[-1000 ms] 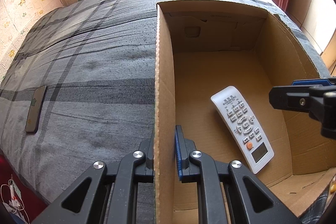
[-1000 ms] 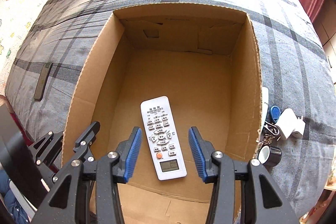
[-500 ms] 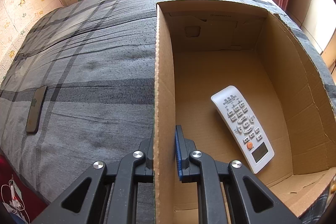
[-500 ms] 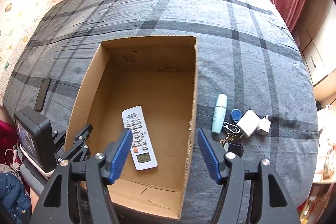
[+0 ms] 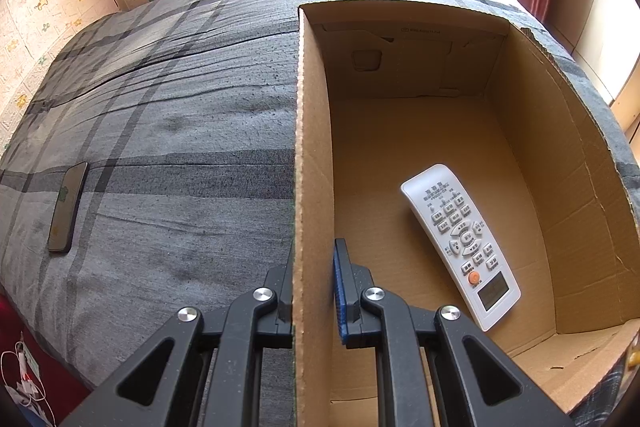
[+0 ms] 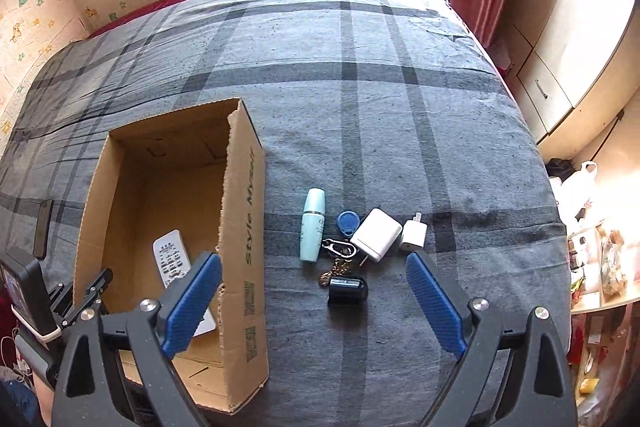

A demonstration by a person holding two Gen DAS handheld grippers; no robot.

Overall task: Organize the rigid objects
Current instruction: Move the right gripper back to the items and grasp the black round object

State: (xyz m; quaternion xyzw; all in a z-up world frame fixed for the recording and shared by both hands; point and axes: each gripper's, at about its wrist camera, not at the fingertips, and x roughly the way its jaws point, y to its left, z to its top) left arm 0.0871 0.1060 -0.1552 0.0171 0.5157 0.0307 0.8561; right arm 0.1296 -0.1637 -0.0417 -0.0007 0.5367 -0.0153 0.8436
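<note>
The white push-button remote [image 5: 460,247] lies flat inside the open brown cardboard box [image 6: 244,211]. Your left gripper [image 5: 314,287] pinches the box's wall to steady it; your right gripper [image 6: 314,303], jaws just spread wide and empty, hangs over the pale-blue bottle [image 6: 312,225].

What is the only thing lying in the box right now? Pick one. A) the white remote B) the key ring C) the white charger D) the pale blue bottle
A: the remote lies on the floor of the box, while the bottle, key ring and charger lie on the bed beside it.
</note>
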